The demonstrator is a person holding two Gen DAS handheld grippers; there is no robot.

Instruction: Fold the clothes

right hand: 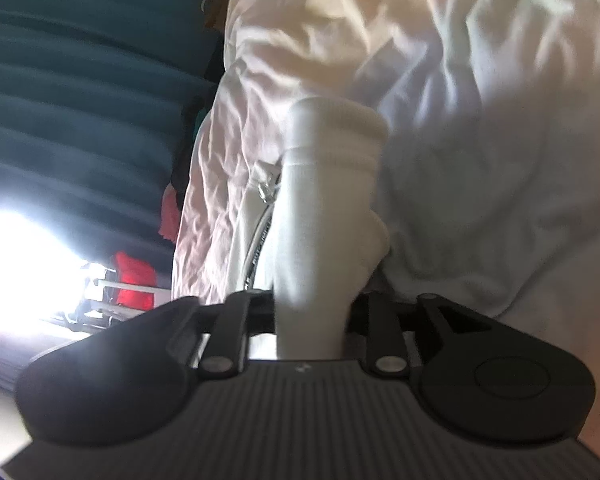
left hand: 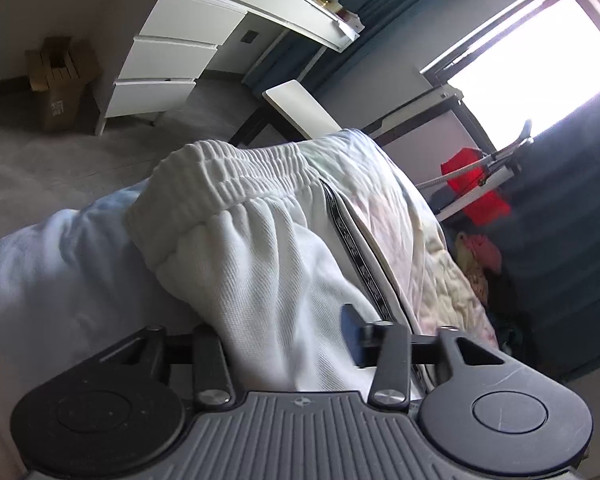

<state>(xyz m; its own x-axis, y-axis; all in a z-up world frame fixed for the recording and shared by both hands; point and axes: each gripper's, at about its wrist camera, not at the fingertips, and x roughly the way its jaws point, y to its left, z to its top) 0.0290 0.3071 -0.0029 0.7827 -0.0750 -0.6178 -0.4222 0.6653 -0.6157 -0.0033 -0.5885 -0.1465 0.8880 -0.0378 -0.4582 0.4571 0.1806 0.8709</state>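
Trousers (left hand: 260,248) lay on the bed (left hand: 440,248), waistband far, cloth between both spread tongs: left tongs (left hand: 292,344), right tongs (right hand: 312,320). Neither seemed to pinch; the fold could have slumped or snagged on withdrawal.

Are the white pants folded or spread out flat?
Folded: the white pants are doubled over, waistband bunched on top.

White pants (left hand: 260,264) w/ black patterned side stripe (left hand: 360,248).
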